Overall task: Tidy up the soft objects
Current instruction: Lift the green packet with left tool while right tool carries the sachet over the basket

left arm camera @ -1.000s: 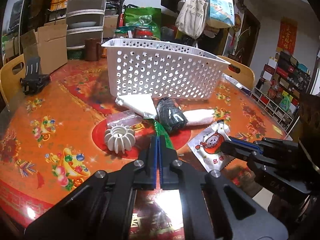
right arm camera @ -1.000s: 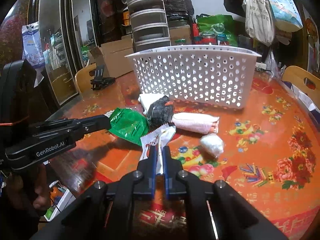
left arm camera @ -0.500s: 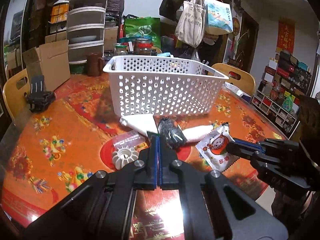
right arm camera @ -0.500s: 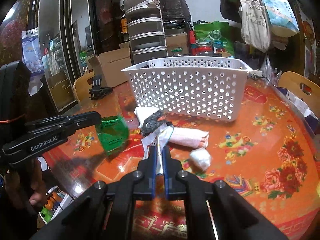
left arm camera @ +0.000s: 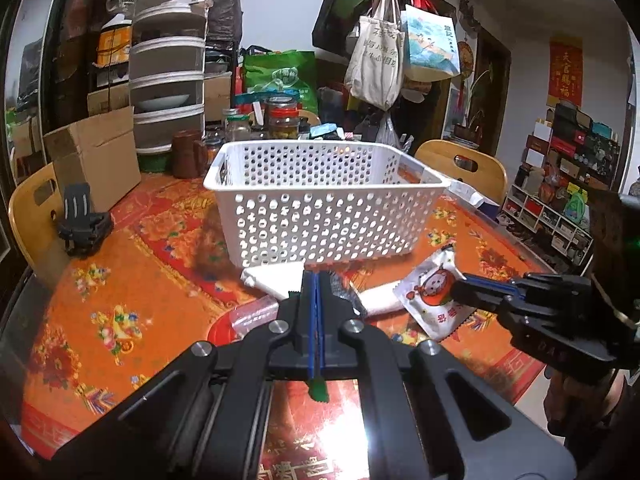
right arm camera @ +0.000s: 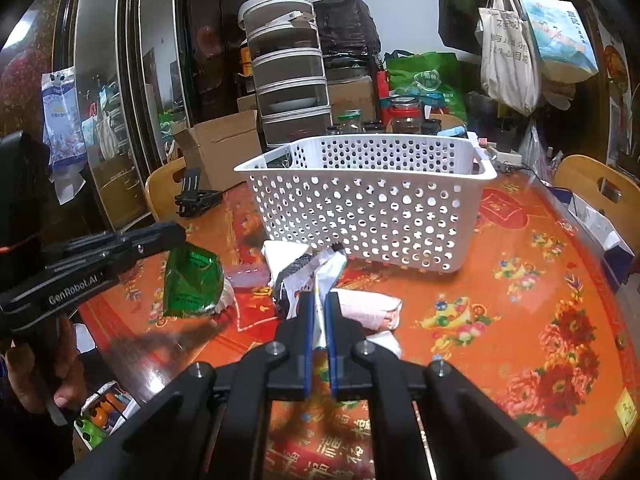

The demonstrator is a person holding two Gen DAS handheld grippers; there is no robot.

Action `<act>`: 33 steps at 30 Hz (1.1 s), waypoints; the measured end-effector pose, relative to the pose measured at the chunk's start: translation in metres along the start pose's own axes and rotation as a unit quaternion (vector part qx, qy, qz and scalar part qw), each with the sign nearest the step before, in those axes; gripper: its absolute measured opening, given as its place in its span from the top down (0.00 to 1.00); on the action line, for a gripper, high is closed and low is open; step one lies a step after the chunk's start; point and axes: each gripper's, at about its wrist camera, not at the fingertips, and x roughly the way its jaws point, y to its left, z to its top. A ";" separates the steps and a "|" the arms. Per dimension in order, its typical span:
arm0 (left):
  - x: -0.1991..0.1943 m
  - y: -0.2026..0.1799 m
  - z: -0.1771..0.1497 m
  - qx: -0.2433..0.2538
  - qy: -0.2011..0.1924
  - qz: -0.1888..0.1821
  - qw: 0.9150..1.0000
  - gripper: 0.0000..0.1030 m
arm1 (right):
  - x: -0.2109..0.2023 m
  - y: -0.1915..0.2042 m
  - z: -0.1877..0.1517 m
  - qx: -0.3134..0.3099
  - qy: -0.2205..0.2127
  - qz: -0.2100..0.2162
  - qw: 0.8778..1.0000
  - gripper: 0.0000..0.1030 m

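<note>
Black jaws of the left hand-held gripper are clamped together on the top edge of a green packet, which hangs clear of the tabletop below the fingertips, as the right wrist view shows. The right hand-held gripper is likewise clamped, on a white snack packet printed with a red cartoon face; this packet too appears lifted, though its lower edge cannot be confirmed free. Both packets sit on the near side of the white perforated basket, which stands upright and open-topped farther along the tabletop, its long axis running left to right across both views. The basket lies ahead of and slightly above each gripper's line; the left one appears centred on its near wall, the right one towards its left half, so neither is clearly closer. Judged next step: carry each packet up and over the near rim. Remaining on the tabletop between grippers and basket are a white folded cloth, a dark ribbed item and a white roll.
</note>
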 end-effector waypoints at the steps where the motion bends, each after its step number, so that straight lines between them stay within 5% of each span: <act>1: 0.000 -0.001 0.003 0.002 -0.002 0.001 1.000 1.00 | 0.000 -0.002 0.002 0.001 0.000 0.000 1.000 0.96; 20: 0.001 0.003 0.092 -0.003 -0.026 0.001 1.000 1.00 | 0.002 -0.035 0.078 -0.023 -0.003 -0.031 0.999 0.96; 33: 0.058 0.021 0.167 -0.022 -0.006 0.003 1.000 1.00 | 0.036 -0.065 0.151 -0.015 0.017 -0.038 0.999 0.96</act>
